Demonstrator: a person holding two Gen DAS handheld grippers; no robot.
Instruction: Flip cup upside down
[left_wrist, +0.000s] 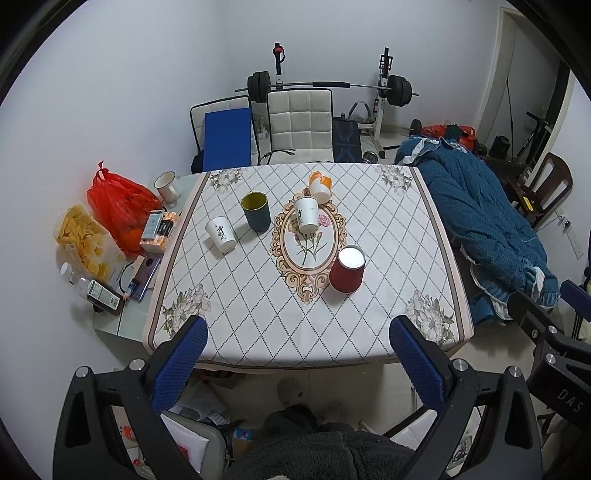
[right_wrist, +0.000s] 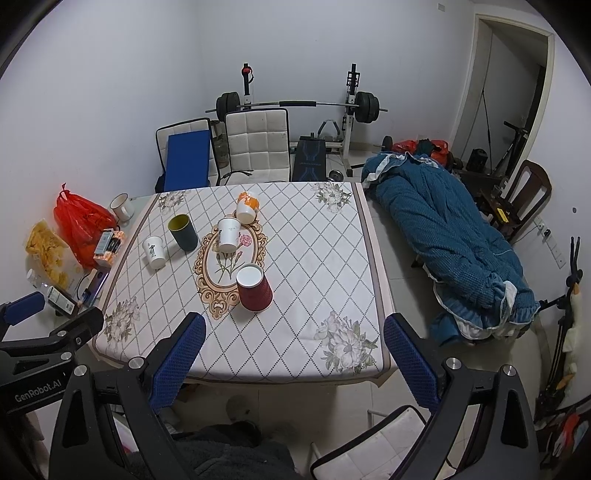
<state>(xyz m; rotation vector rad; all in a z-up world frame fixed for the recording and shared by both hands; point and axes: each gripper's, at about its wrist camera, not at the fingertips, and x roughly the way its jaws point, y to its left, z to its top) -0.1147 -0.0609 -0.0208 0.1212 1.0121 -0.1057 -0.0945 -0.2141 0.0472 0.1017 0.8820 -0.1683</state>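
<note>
Cups stand scattered over the far and middle part of the table (left_wrist: 388, 258), whose quilted cloth runs bare along the near edge and the whole right side. A red cup (left_wrist: 348, 268) sits upside down just beside the oval flower medallion, nearest the tools. Behind it a white cup (left_wrist: 307, 215) with dark writing stands rim-down on the medallion, and an orange-and-white cup (left_wrist: 320, 185) stands just behind that one, near the far edge. To the left, a dark cup (left_wrist: 256, 211) with a yellow inside stands mouth up, and another white cup (left_wrist: 221, 234) stands rim-down beside it, close to the left edge.

Both tools hang over the floor short of the near edge, well apart from every cup. The left tool (left_wrist: 297, 363) has its blue pads spread wide with nothing between them; the right tool (right_wrist: 293, 360) is likewise spread wide and holds nothing.
</note>
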